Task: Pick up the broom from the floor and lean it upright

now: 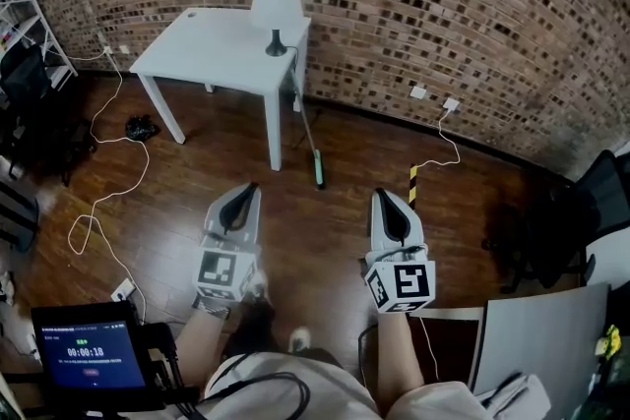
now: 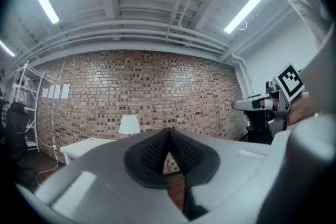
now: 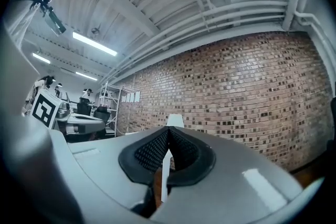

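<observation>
Far left, against the brick wall [image 1: 443, 5]: table [image 1: 212, 44], with lamp [image 1: 276, 10] on its far right corner. Just right of the table's near right leg: broom [image 1: 310, 138], head end near, on the floor [image 1: 325, 241], handle running far toward the wall. Left of the table, across the floor: cable [image 1: 103, 187]. Near, side by side: left gripper [image 1: 251, 189] and right gripper [image 1: 383, 195], with the broom beyond and between them. Near left corner: screen [image 1: 87, 356].

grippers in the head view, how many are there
2. The left gripper is held over the floor left of centre, and the right gripper is beside it, right of centre. Both have their fingers together and hold nothing. None looks hidden.
</observation>
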Motion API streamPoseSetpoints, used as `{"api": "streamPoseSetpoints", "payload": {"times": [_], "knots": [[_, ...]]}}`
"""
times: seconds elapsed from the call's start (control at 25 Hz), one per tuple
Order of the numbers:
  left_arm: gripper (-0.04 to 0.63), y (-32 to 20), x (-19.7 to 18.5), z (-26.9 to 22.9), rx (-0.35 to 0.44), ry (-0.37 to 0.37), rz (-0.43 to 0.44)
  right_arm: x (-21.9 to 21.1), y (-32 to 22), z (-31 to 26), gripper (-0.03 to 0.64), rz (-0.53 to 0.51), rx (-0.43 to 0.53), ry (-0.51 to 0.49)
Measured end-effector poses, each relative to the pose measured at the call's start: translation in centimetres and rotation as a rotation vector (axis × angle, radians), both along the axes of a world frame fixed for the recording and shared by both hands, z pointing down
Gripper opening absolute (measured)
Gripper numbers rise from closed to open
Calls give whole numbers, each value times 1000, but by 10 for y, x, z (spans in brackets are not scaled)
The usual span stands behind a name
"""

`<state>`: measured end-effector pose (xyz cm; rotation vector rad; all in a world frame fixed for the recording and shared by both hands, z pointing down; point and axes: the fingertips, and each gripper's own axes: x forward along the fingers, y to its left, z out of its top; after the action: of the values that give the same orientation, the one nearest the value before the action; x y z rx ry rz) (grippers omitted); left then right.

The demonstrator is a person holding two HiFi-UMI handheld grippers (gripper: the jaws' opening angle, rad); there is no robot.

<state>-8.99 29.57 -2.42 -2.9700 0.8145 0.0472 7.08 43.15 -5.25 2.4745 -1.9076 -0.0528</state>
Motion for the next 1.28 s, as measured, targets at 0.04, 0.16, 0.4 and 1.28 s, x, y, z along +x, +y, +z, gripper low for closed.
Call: {"api": "streamPoseSetpoints", "payload": {"times": [0.04, 0.16, 0.4, 1.28], "knots": [[1, 10, -6, -6, 4, 0, 3, -6, 10, -4, 13, 1, 2, -5], [1, 28, -20, -19, 24, -6, 15, -22, 30, -14, 13, 10, 8, -13], [0, 39, -26, -25, 33, -10, 21, -30, 44, -18, 12, 20, 9, -14], [0, 30, -47, -23, 45, 0, 50, -56, 24, -12, 12, 54, -21, 28]]}}
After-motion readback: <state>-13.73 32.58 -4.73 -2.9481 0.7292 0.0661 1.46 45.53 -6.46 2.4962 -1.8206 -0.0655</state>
